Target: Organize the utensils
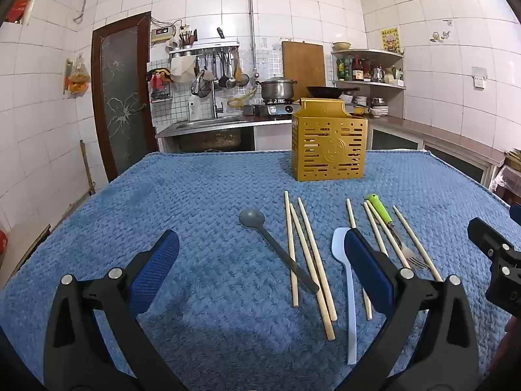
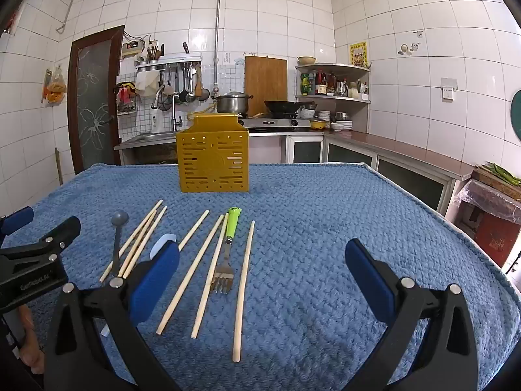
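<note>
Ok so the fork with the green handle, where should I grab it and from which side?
Probably by the green handle, the thick far end of the fork, which points toward the yellow holder. Come straight down with the right gripper, jaws across the handle. The tines lie flat, and chopsticks lie close along its left side, so a low sideways approach would likely knock them.

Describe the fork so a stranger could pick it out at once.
Start at the perforated gold utensil box standing on the blue textured cloth. In front of it lies a row of pale wooden chopsticks; the metal fork with the lime-green plastic handle lies among them, tines toward the cameras. It is the only green-handled, pronged piece there.
</note>
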A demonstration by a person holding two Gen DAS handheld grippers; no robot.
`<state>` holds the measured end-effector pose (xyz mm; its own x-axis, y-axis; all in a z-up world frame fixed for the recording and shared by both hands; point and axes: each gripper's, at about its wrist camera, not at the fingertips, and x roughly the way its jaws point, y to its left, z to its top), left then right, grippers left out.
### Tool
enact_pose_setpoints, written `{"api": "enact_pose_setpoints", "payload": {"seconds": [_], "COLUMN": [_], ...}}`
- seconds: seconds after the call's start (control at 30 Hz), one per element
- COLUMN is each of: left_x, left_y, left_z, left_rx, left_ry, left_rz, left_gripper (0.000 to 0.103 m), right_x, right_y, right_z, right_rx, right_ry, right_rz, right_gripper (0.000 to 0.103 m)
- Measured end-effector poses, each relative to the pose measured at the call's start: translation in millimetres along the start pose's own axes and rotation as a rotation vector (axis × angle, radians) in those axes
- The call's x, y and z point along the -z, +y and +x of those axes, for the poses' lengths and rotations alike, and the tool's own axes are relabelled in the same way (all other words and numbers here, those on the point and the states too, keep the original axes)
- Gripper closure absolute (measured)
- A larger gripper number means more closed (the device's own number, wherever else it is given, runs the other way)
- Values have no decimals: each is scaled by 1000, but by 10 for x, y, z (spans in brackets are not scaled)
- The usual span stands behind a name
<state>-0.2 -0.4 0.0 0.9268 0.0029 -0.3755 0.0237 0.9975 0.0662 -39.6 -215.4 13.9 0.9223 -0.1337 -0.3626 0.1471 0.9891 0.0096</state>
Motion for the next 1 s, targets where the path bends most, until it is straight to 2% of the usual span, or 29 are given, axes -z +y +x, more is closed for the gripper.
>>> {"api": "enact_pose_setpoints", "payload": {"seconds": [0.47, 1.0], "left_x": [23, 3], "left_y": [-121, -40], "left_z": [7, -23], "left_rx": [8, 22], "left_ry": [-1, -5], "left_rz": [8, 4], "left_gripper": [5, 5], "right_x": [1, -37], "right_y": [12, -41], "right_z": [-10, -97], "right_rx": [1, 5], "right_ry": [-6, -24], "right_rz": [-2, -3], "right_gripper": [4, 4]}}
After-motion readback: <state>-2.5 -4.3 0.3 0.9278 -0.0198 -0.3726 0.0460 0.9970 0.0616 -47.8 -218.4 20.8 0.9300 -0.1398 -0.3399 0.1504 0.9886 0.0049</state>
